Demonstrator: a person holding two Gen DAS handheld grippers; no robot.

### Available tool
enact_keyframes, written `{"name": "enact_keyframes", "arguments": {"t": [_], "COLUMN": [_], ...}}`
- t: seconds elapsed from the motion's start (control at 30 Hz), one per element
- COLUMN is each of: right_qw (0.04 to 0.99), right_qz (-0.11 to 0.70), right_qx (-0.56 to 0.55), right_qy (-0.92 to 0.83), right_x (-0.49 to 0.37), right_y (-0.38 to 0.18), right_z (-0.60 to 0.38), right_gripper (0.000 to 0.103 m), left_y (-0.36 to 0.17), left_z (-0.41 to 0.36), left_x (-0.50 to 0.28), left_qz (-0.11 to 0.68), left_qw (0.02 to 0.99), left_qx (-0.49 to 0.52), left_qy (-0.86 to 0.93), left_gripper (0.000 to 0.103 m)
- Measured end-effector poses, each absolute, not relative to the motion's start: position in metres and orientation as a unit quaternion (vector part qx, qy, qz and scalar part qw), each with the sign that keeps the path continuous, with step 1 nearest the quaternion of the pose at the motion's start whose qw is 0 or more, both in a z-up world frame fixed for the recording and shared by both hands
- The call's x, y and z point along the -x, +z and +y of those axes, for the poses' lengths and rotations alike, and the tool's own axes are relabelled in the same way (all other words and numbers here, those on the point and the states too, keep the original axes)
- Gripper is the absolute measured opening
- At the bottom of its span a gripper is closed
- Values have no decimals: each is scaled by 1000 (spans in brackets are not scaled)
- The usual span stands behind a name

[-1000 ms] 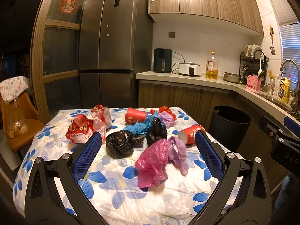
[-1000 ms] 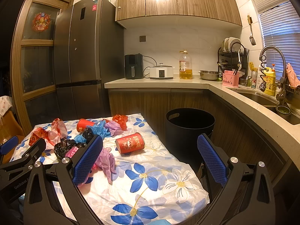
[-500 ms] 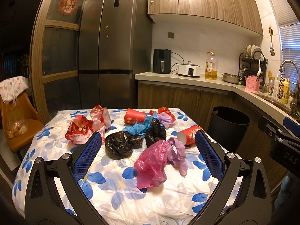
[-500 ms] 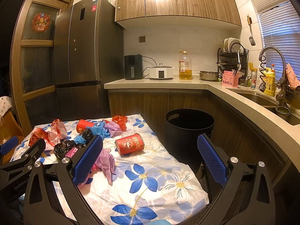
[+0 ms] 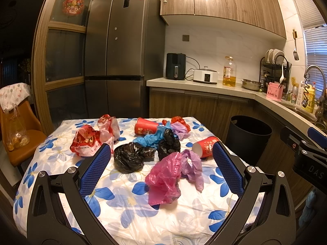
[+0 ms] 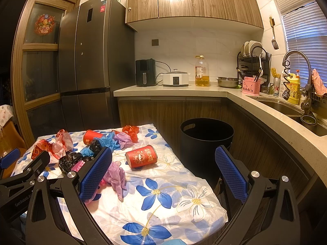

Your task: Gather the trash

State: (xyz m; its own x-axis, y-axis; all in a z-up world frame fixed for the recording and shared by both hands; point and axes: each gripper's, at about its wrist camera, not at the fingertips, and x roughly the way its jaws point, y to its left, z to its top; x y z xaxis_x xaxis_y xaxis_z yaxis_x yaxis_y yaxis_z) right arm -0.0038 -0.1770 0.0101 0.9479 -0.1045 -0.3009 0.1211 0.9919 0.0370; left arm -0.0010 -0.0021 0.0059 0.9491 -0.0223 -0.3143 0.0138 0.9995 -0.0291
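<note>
Both jaws stand wide apart, empty: my left gripper [image 5: 161, 169] hovers over the pink bag [image 5: 165, 179], my right gripper [image 6: 163, 173] off the table edge [image 6: 184, 222]. Only the right view shows the sink [image 6: 286, 107]; the bin [image 6: 206, 140] stands beside the table. Nearly unchanged from a second ago. Floral cloth, wood-fronted kitchen.
</note>
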Motion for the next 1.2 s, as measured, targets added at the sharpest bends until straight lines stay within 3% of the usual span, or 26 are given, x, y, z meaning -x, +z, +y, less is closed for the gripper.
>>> {"name": "enact_keyframes", "arguments": {"t": [0.57,1.0,1.2], "right_qw": [988,985,982], "right_qz": [145,173,182], "right_qx": [-33,-26,-32], "right_qy": [-50,2,38], "right_x": [5,-32,-50], "right_y": [9,-28,-48], "right_z": [-178,-171,-168], "right_gripper": [98,97,92], "left_y": [1,-49,-74], "left_z": [0,21,5], "left_x": [0,-11,-33], "left_qz": [159,153,164], "left_qw": [987,988,986], "left_qx": [17,23,-1], "left_qy": [-15,21,7], "left_gripper": [98,98,98]}}
